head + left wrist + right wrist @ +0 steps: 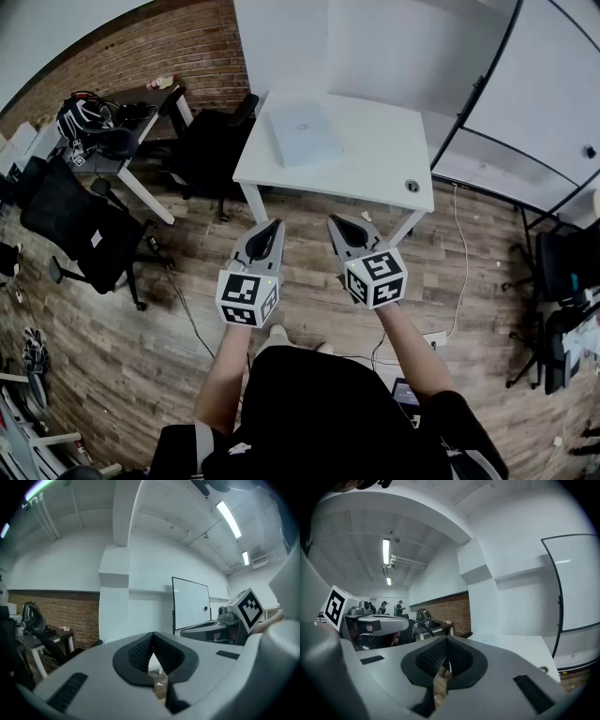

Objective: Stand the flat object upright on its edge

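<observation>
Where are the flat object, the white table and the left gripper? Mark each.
flat object (305, 133): head view, its top face.
white table (380, 155): head view, bare top.
left gripper (276, 226): head view, jaws' tips.

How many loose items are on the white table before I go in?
1. The pale blue flat object lies flat on the white table's left part. The round fitting near its front right corner looks built in. Nothing seems hidden.
</observation>
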### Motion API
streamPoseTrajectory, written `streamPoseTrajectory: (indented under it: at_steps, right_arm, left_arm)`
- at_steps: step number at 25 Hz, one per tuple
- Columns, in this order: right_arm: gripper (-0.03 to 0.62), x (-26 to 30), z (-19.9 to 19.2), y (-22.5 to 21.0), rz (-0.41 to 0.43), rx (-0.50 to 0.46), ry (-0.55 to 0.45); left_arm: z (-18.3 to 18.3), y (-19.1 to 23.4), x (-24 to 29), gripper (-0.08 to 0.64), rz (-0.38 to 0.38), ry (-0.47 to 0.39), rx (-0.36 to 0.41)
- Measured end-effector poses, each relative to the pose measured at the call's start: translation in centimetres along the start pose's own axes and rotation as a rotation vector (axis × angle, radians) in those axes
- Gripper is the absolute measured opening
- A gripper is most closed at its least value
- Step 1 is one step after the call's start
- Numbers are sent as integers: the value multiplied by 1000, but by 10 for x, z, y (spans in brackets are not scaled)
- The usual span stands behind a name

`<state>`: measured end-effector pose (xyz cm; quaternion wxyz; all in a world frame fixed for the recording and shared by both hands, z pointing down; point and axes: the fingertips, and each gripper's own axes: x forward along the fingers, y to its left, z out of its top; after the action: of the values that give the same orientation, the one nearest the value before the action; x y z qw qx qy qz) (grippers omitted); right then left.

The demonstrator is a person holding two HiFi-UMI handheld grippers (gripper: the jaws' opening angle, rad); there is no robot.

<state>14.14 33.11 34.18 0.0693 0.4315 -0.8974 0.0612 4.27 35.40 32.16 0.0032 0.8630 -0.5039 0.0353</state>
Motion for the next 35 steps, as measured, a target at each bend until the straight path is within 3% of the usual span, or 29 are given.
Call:
streamPoseTrajectory:
  at_steps: [6, 17, 25, 35]
  right_arm:
    - [40, -3, -6, -6, 19, 55, 5]
    - [40, 1, -24, -22, 37, 64, 48]
    - [41, 40, -29, -38, 49, 64, 78]
    - [41, 134, -11, -79, 43, 35, 104]
  left_arm:
    - [-3, -1, 1, 9, 7, 6, -9]
    - [-18, -11, 11, 9, 4, 57, -6]
    - [-29, 22, 39, 9, 35, 68, -37]
    - [-35, 95, 111, 9, 37, 72, -90]
